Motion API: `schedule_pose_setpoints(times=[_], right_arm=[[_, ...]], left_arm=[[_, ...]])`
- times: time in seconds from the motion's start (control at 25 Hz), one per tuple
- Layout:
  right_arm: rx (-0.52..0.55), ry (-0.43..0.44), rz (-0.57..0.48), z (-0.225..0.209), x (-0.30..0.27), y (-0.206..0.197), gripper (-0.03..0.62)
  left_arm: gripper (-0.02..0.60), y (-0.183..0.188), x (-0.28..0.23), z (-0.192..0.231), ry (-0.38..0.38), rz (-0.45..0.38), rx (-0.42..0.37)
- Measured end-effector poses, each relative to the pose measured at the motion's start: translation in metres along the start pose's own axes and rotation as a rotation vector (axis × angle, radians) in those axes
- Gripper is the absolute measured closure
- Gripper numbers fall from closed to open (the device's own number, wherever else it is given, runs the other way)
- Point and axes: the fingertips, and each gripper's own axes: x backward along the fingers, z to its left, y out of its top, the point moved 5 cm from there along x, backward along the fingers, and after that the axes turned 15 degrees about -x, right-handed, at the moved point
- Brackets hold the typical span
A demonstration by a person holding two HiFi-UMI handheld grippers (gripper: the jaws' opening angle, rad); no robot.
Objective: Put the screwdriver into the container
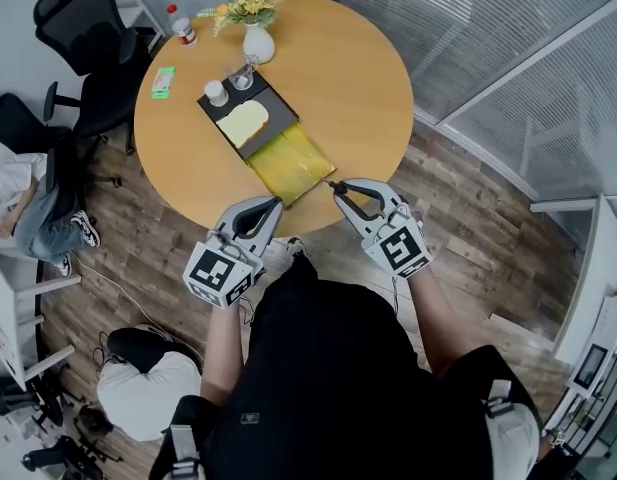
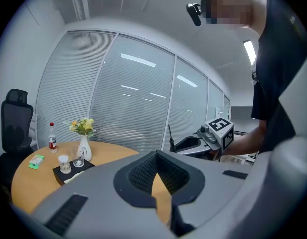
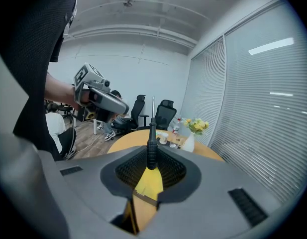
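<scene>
The right gripper (image 1: pixel 340 188) is clenched on the screwdriver (image 1: pixel 336 184). In the right gripper view its pads press on the lower part of the ribbed black handle (image 3: pixel 151 146). The handle stands upright between the jaw tips, and the thin metal shaft rises straight up from it. The left gripper view shows the same shaft as a dark vertical line (image 2: pixel 169 137) above the right gripper's tips.

The translucent yellow container (image 1: pixel 304 154) lies on the round wooden table (image 1: pixel 358 88), at the edge nearest the person. Its far end touches a black tray (image 1: pixel 273 108). In the head view the screwdriver is at the table's near edge, just beside the container's near right corner and not inside it. Through the gap between the right jaws, the yellow of the container (image 3: pixel 149 183) shows directly below the handle.

The left gripper (image 1: pixel 276 204) is level with the right one, just off the container's near left corner. Its jaw tips meet and it holds nothing (image 2: pixel 156 156); only the table top shows through the gap behind the tips.

On the tray are a pale yellow piece (image 1: pixel 242 123), a white cup (image 1: pixel 217 91) and a glass (image 1: pixel 243 73). Beyond the tray are a white vase of yellow flowers (image 1: pixel 258 43), a red-capped bottle (image 1: pixel 183 23) and a green packet (image 1: pixel 163 82).
</scene>
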Motion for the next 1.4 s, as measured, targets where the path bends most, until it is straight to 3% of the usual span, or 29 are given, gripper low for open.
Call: schedule_pose_setpoints(times=[0.64, 0.88, 1.4], right_arm=[[-0.004, -0.026, 0.037, -0.006, -0.046, -0.006, 0.533], [-0.019, -0.043, 0.055, -0.027, -0.048, -0.008, 0.533], [0.004, 0.094, 0.129, -0.066, -0.07, -0.01, 0.533]], left_arm=[[0.578, -0.007, -0.007, 0.054, -0.038, 0.009, -0.029], [0.578, -0.005, -0.017, 0.062, -0.039, 0.016, -0.031], [0.578, 0.001, -0.049, 0.081, 0.055, 0.029, 0.015]])
